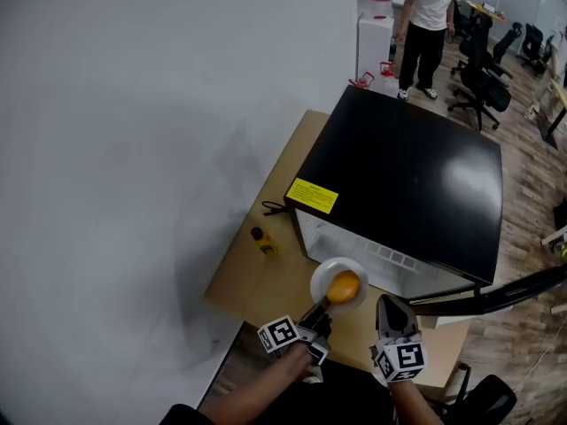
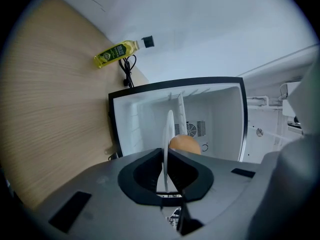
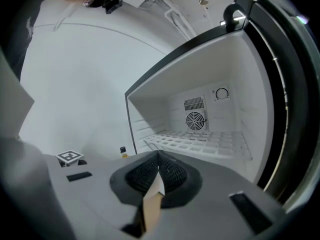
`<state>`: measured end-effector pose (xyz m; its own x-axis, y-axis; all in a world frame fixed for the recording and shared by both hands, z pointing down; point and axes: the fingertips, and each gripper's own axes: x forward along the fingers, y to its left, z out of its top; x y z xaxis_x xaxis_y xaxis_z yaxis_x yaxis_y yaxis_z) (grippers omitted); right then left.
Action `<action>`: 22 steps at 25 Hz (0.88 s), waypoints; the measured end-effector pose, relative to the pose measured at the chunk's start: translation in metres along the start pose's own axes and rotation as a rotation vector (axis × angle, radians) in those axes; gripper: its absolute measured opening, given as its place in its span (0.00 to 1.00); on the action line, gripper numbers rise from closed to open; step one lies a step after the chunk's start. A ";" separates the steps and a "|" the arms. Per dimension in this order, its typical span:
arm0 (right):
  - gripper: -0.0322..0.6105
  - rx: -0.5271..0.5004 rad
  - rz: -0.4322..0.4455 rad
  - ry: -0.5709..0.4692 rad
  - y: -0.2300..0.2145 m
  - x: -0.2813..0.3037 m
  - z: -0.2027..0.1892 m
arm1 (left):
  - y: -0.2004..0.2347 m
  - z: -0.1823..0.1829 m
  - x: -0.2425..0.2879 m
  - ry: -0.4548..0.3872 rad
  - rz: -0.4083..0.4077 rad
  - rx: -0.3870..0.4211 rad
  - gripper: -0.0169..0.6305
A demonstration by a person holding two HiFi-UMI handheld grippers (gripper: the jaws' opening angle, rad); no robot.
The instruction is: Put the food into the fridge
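A white plate (image 1: 322,275) carrying a round orange food (image 1: 344,286) hangs just in front of the open black fridge (image 1: 407,175). My left gripper (image 1: 321,311) is shut on the plate's near rim. In the left gripper view the plate (image 2: 167,131) stands edge-on between the jaws of the left gripper (image 2: 165,156), with the food (image 2: 185,144) just right of it and the white fridge interior behind. My right gripper (image 1: 387,306) is to the right of the plate, shut with nothing in it. In the right gripper view the right gripper (image 3: 158,156) faces the wire shelf (image 3: 200,140).
The fridge stands on a wooden table (image 1: 266,277); its door (image 1: 496,292) is swung open to the right. A yellow bottle (image 1: 263,240) and a black cable sit on the table left of the fridge. A person (image 1: 430,25) and office chairs (image 1: 483,78) are far behind.
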<state>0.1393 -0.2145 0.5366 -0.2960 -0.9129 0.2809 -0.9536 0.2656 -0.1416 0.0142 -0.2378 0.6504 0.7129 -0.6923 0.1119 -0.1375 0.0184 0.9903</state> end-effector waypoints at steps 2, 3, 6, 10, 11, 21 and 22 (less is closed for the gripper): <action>0.14 0.000 0.002 0.009 -0.004 0.007 -0.003 | 0.003 0.001 0.011 -0.003 -0.014 -0.006 0.07; 0.14 -0.001 0.003 0.012 -0.006 0.009 -0.004 | 0.006 0.001 0.015 -0.004 -0.008 -0.010 0.07; 0.14 -0.001 0.006 0.024 -0.011 0.016 -0.008 | 0.022 0.004 0.027 -0.016 0.015 -0.028 0.07; 0.14 0.007 0.018 0.041 -0.015 0.021 -0.012 | 0.040 0.008 0.042 -0.031 0.029 -0.048 0.07; 0.14 0.007 0.021 0.045 -0.016 0.023 -0.013 | 0.043 0.009 0.047 -0.034 0.026 -0.054 0.07; 0.14 -0.011 0.057 0.068 -0.015 0.033 -0.014 | 0.078 0.032 0.080 -0.044 0.073 -0.032 0.07; 0.14 -0.014 0.062 0.068 -0.014 0.034 -0.013 | 0.080 0.034 0.084 -0.046 0.074 -0.028 0.07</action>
<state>0.1415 -0.2449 0.5606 -0.3574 -0.8715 0.3359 -0.9337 0.3260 -0.1478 0.0391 -0.3190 0.7360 0.6689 -0.7210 0.1813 -0.1687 0.0903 0.9815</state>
